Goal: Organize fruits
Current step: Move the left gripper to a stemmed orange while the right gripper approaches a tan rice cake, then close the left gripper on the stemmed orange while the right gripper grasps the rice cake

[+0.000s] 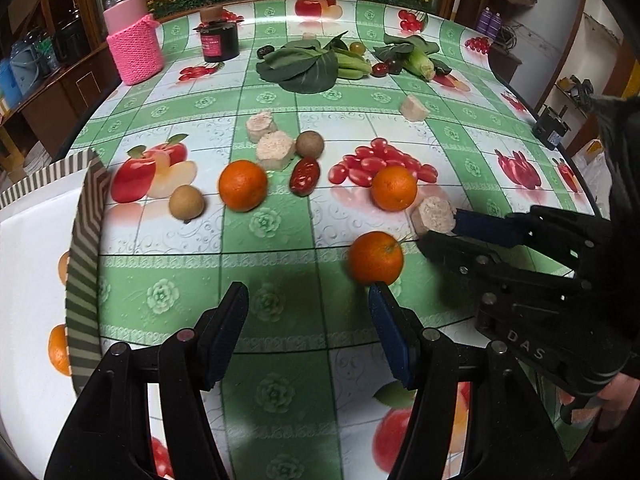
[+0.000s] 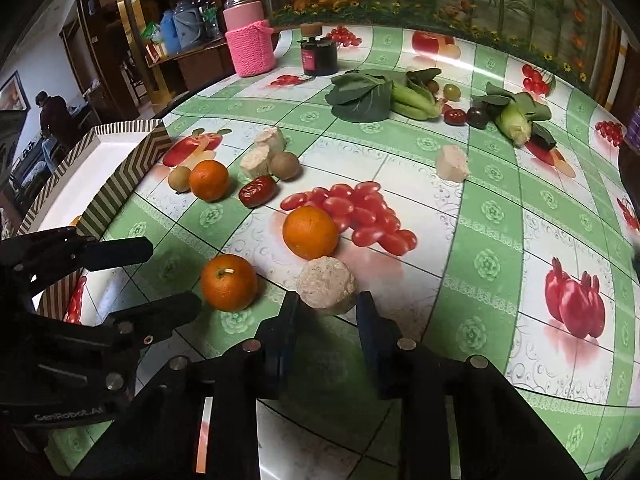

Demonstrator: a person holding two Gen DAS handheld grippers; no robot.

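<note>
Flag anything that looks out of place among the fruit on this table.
Pale meat-like chunks lie mixed among the oranges; the right hand-held gripper straddles one. Leafy greens lie loose at the far side. Nothing is spilled or damaged.

Tabletop (image 1: 280, 272): green-and-white checks with fruit prints. Oranges (image 1: 375, 258): bright orange. Box (image 1: 86, 216): brown-and-cream zigzag stripes, white inside. Jar cover (image 1: 136, 54): pink knit.

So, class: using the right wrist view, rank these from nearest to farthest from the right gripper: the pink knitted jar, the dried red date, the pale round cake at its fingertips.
1. Pale round cake: right at the tips of the right gripper, between the fingers.
2. Dried red date: mid-table, up and left.
3. Pink knitted jar: far edge, left.
</note>
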